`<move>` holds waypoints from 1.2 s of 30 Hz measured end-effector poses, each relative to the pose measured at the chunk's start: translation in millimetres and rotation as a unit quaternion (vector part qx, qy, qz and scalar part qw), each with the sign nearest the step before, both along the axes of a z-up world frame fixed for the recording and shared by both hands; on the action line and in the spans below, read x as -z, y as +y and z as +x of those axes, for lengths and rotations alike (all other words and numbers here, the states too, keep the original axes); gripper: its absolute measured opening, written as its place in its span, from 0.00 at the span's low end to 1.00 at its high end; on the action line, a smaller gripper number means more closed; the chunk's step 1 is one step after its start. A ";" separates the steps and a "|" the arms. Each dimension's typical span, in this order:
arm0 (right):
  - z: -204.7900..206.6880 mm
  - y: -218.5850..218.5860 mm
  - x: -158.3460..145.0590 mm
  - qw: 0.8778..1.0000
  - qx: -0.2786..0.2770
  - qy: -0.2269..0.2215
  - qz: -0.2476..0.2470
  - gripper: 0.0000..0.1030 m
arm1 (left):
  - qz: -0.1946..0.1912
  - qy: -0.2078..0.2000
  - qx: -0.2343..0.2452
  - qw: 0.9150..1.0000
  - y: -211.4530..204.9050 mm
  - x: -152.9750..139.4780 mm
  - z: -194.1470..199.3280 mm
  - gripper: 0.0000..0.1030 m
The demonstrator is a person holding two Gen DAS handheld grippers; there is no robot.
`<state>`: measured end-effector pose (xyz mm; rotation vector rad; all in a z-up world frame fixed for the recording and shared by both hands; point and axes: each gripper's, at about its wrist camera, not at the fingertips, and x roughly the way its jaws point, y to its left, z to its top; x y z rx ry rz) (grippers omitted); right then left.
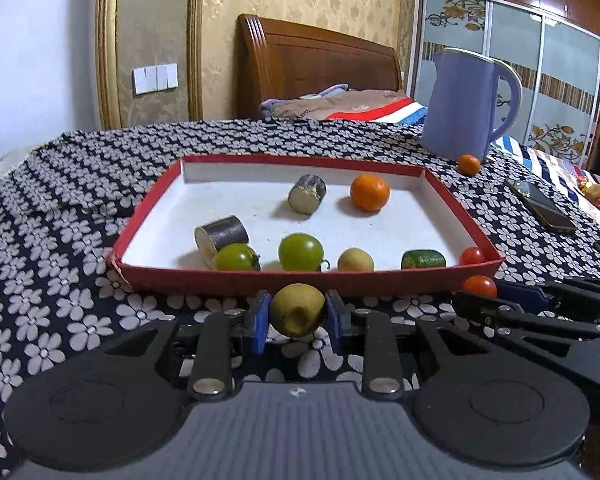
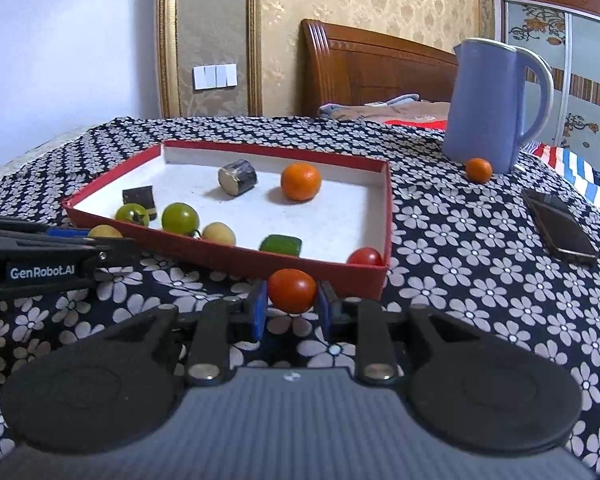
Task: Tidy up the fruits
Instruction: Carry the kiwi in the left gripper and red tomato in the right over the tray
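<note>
Left gripper [image 1: 297, 312] clamped on a yellowish fruit [image 1: 297, 309], right gripper [image 2: 291, 295] on a red tomato [image 2: 292, 290] (both just before the red tray's [image 1: 308, 278] near wall).

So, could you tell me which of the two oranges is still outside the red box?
The smaller orange beside the blue jug; the larger one lies inside the box.
</note>
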<state>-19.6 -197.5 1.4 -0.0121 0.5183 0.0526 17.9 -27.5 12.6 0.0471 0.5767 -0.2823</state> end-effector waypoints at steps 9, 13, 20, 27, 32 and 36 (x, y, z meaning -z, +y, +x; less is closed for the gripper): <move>5.2 8.3 -12.6 1.000 -0.012 -0.013 0.000 0.24 | 0.014 -0.014 -0.010 1.000 -0.5 -12.0 7.6 0.28; 9.7 11.7 -17.9 1.000 -0.016 -0.016 -0.003 0.24 | 0.020 -0.016 -0.015 1.000 0.2 -16.4 14.2 0.27; 20.8 15.2 -29.1 1.000 -0.021 -0.021 -0.010 0.24 | 0.028 -0.015 -0.022 0.999 0.8 -23.0 27.8 0.28; 35.5 13.5 -37.7 0.999 -0.020 -0.022 -0.012 0.24 | 0.045 -0.019 -0.033 0.998 0.9 -27.6 44.0 0.28; 44.8 12.9 -41.6 0.999 -0.018 -0.022 -0.016 0.24 | 0.048 -0.011 -0.039 0.998 3.0 -28.8 59.6 0.28; 50.5 13.5 -44.3 0.999 -0.017 -0.022 -0.017 0.24 | 0.055 -0.013 -0.048 0.997 3.7 -31.7 70.6 0.28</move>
